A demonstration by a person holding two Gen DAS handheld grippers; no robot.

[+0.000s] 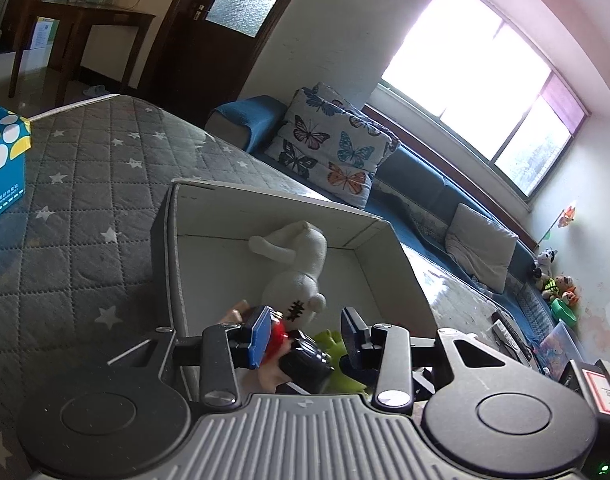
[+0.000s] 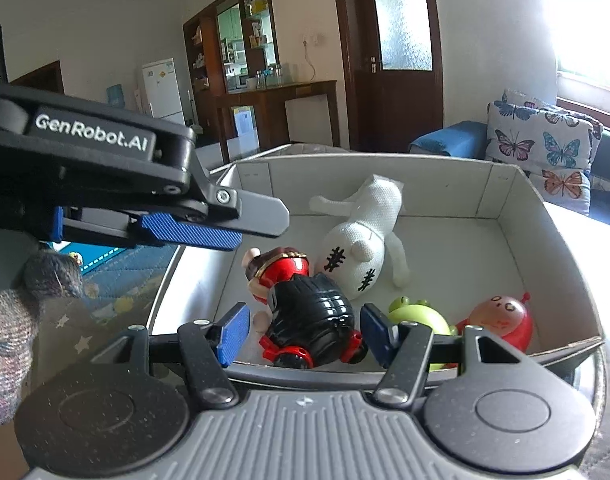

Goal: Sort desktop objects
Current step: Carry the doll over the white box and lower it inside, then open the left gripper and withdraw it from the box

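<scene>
A white cardboard box (image 2: pixel 445 184) holds several toys. A red and black figurine (image 2: pixel 309 320) lies on its floor near the front wall, between the fingers of my right gripper (image 2: pixel 305 334). The right pad is at its red foot, the left pad stands clear of it, so the gripper is open. Behind it lie a white plush toy (image 2: pixel 365 240), a green frog toy (image 2: pixel 417 312) and a red round-faced toy (image 2: pixel 501 320). My left gripper (image 2: pixel 241 228) hovers open over the box's left wall (image 1: pixel 265 212), above the figurine (image 1: pixel 301 356) and the plush (image 1: pixel 297 268).
The box sits on a grey quilted cover with stars (image 1: pixel 85 200). A blue carton (image 1: pixel 5 160) stands at the far left. A blue sofa with a butterfly pillow (image 1: pixel 329 140) runs along the window wall. A knitted sleeve (image 2: pixel 21 300) shows at the left.
</scene>
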